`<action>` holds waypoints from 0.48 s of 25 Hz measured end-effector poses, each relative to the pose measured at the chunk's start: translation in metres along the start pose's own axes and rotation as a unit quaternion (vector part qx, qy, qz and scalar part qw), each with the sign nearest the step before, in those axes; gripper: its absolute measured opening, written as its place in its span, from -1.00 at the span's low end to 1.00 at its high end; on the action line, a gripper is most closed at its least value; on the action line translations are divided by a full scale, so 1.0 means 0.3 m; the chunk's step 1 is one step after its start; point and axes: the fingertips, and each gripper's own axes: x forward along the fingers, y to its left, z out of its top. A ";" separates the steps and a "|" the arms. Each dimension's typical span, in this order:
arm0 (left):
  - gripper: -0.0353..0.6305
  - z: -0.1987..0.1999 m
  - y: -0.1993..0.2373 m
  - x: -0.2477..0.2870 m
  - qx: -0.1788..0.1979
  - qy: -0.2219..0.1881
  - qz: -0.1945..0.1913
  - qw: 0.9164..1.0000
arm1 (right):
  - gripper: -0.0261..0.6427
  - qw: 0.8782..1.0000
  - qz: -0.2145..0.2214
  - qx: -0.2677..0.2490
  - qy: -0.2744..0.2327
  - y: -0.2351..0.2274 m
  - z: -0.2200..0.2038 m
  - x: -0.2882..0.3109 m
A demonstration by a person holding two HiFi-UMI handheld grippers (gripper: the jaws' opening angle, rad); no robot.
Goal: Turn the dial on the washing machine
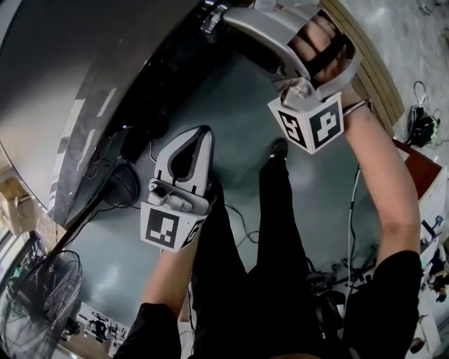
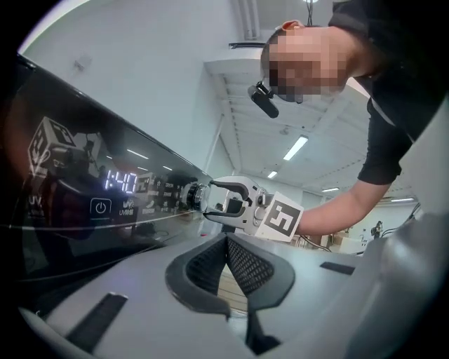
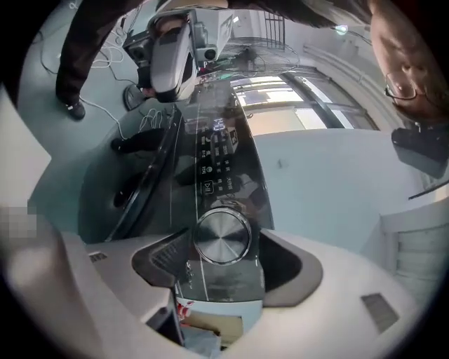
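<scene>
On the panel (image 3: 219, 151), right claw (image 3: 223, 258) straddles the dial (image 3: 222, 237), jaws apart.
Next, probably: clamp, twist; left claw (image 2: 226, 245) closed, empty.

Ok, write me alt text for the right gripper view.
A round brushed-metal dial on a dark glossy control panel sits between the open jaws of the right gripper. Farther along the panel, past lit symbols, the left gripper hovers.

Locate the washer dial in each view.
Head view: dial at top edge, left of centre, side-on.
Left gripper view: dial mid-frame, at right gripper tips, right of lit display.
Right gripper view: dial low centre, between open jaws; lit display above.
Shared: lit display, gripper views only.
</scene>
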 end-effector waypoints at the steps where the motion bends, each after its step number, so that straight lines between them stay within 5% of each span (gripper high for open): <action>1: -0.85 -0.009 -0.002 0.005 -0.004 0.001 -0.001 1.000 | -0.07 1.000 -0.005 -0.007 0.003 0.000 -0.003 0.005; 12: -0.85 -0.055 -0.016 0.027 -0.002 0.002 -0.004 1.000 | -0.07 1.000 -0.016 -0.010 0.013 0.028 -0.047 0.045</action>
